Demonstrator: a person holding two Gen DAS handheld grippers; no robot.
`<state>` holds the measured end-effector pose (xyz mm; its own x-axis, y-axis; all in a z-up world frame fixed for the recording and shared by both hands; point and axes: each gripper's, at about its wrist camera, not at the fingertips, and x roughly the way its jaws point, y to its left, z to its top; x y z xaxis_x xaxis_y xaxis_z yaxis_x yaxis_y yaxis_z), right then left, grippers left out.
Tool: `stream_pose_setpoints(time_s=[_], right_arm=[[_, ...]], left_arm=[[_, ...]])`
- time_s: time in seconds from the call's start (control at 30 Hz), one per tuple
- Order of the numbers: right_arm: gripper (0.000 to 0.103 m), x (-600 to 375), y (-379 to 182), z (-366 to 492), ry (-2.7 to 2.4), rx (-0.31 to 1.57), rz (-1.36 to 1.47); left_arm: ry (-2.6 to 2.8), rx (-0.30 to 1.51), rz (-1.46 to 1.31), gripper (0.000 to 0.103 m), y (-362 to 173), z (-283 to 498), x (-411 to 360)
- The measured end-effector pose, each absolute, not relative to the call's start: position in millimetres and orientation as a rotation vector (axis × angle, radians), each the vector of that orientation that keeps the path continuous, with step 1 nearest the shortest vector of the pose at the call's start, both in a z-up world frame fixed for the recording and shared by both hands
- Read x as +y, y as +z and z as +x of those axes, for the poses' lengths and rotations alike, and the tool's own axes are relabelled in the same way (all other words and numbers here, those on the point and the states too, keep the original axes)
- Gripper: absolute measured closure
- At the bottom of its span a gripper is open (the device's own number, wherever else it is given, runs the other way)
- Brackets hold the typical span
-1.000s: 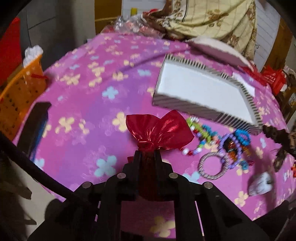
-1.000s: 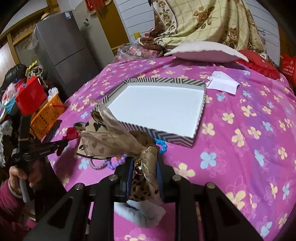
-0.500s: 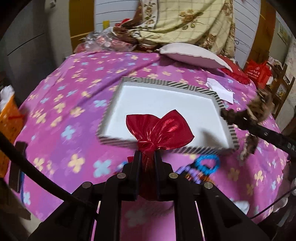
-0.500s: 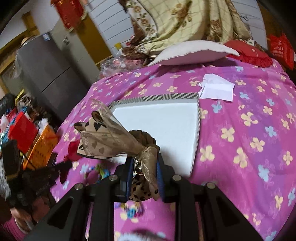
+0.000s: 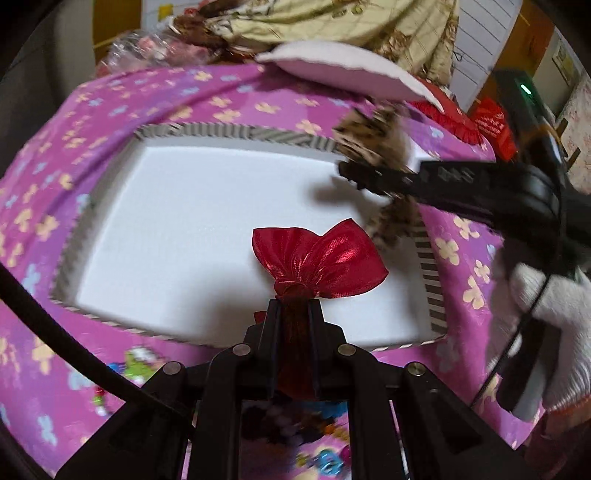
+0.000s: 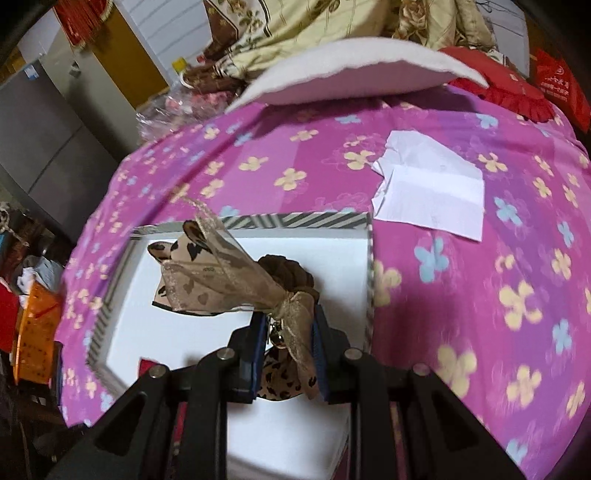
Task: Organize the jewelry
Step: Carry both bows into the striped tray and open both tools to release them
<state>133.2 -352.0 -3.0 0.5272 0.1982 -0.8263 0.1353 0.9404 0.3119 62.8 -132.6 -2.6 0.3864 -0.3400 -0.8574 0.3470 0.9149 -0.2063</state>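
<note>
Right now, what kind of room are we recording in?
Probably a lived-in home, a bedroom or living area. The work surface is covered by a purple floral cloth, a floral quilt and a white cushion are heaped behind it, and a grey fridge-like cabinet stands at the left.

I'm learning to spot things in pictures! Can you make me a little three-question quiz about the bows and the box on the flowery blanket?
1. True or false: the left hand-held gripper is shut on a red bow.
2. Multiple choice: what is inside the striped box? A) beads B) plain white lining C) a pillow
3. Fill in: the right hand-held gripper holds a ____-print bow over the box.

Key
1. True.
2. B. The lining is bare; both bows are above it, gripped.
3. Leopard.
</note>
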Motion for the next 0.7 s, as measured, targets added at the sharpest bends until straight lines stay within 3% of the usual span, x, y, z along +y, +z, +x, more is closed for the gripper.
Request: stream_pose_setpoints(time_s=[0.2, 0.37, 0.5, 0.7], right_arm=[[0.079, -359.3, -22.8, 154.9, 0.044, 1.063, 0.343], [0.065, -364.5, -23.6, 150.5, 0.070, 1.051, 0.385], [0.057, -369.1, -11.6, 134.7, 0.083, 1.017, 0.409], [0.051, -377.3, 21.6, 91.3, 0.089, 0.943, 0.422]], left_arm=[[-0.477, 1.114, 0.007, 0.093, -13.7, 67.0, -160.3], [-0.511, 1.138, 0.000, 0.092, -22.2, 67.3, -171.6], [-0.536, 1.139, -0.013, 0.073, -23.9, 64.2, -173.1], [-0.552, 1.098, -0.032, 0.057, -9.8, 54.3, -164.6]])
